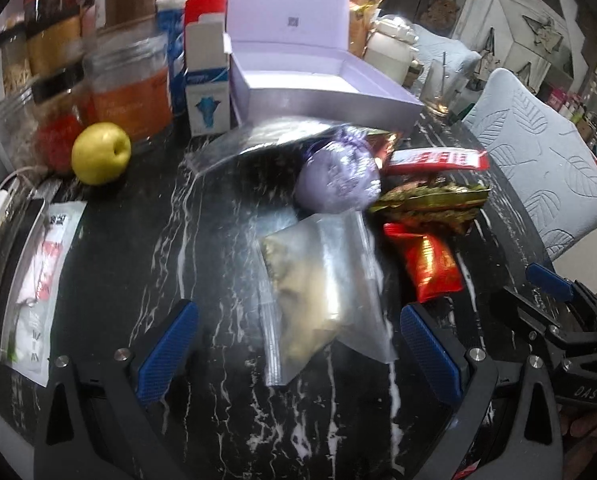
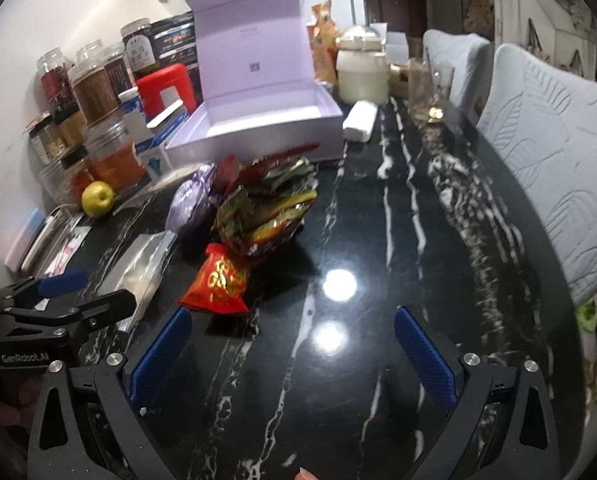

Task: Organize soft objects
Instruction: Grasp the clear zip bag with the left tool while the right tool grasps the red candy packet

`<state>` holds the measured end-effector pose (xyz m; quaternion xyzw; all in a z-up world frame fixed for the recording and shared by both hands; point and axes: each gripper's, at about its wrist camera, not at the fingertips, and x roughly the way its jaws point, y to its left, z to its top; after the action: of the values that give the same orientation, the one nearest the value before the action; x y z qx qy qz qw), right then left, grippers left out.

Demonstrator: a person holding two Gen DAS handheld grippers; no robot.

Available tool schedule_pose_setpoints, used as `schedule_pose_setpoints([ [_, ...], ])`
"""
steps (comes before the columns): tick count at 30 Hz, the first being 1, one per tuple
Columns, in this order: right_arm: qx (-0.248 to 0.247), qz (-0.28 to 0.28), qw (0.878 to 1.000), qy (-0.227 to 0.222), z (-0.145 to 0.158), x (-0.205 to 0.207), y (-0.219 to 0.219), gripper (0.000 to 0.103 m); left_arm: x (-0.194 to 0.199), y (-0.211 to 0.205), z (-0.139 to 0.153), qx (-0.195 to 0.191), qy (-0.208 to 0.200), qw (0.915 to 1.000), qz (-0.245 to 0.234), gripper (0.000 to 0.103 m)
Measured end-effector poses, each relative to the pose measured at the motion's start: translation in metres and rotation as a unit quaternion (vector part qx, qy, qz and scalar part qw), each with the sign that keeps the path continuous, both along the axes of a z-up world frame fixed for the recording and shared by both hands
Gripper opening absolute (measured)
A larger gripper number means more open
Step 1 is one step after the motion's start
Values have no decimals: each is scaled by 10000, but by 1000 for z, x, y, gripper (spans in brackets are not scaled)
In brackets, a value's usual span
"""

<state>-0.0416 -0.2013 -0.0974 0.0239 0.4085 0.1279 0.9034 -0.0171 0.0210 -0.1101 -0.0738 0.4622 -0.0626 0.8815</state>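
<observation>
Soft packets lie in a loose heap on the dark marbled counter (image 2: 378, 240), just in front of the open lilac box (image 1: 330, 96), none of them inside it as far as either view shows. Nearest the box sits a lilac drawstring pouch (image 1: 338, 176), touching a red snack bar (image 1: 438, 159) and a green-and-gold snack bag (image 1: 430, 202) beside it. Farther out from the box lie a small red packet with gold lettering (image 2: 218, 280) and a clear zip bag (image 1: 326, 300) of pale contents; another flat clear bag (image 1: 234, 144) rests against the box's front wall.

The box interior looks bare, so the sorting appears barely begun: by my reading every soft item remains to be moved, presumably into the box.

The left gripper (image 1: 298, 344) hovers over the zip bag, fingers spread wide to either side of it, holding nothing. The right gripper (image 2: 292, 350) hangs over bare counter on the side of the heap away from the box, fingers likewise wide apart and empty.

To the box's left stand jars (image 2: 94, 88), a small white carton (image 1: 208, 92) and a yellow apple (image 1: 101, 153); hard things that seem outside the job.
</observation>
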Motion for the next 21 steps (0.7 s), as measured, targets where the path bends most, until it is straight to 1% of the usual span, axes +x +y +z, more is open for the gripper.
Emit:
schedule_pose_setpoints([
  [5, 97, 2, 9998, 145, -9, 9, -1, 103, 11, 0, -9, -201, 229, 9995, -11, 103],
  [6, 128, 7, 9998, 167, -10, 11, -2, 103, 13, -2, -12, -155, 291, 9994, -44, 103],
  [8, 187, 23, 9996, 222, -12, 14, -2, 103, 16, -8, -13, 55, 231, 9997, -64, 103],
  [11, 267, 61, 9992, 280, -15, 17, -2, 103, 19, -13, -15, 180, 175, 9996, -88, 102],
  [12, 292, 84, 9991, 298, -16, 19, -1, 103, 20, -16, -16, 312, 137, 9994, -73, 98],
  [13, 326, 125, 9989, 317, -17, 21, 0, 103, 21, -17, -16, 453, 80, 9989, -62, 90],
  [14, 349, 167, 9987, 346, -18, 22, 2, 103, 21, -18, -16, 530, 15, 9986, -71, 84],
  [16, 360, 226, 9982, 413, -21, 26, 5, 103, 21, -17, -14, 509, -90, 9986, -110, 65],
  [17, 366, 245, 9981, 432, -22, 28, 7, 103, 20, -16, -13, 498, -130, 9986, -124, 61],
  [19, 398, 278, 9977, 465, -22, 31, 10, 103, 19, -15, -13, 593, -197, 9979, -185, 57],
  [20, 406, 286, 9976, 487, -23, 32, 11, 103, 17, -13, -13, 583, -229, 9979, -180, 56],
  [21, 406, 289, 9974, 514, -23, 34, 13, 103, 16, -11, -13, 550, -241, 9981, -169, 54],
])
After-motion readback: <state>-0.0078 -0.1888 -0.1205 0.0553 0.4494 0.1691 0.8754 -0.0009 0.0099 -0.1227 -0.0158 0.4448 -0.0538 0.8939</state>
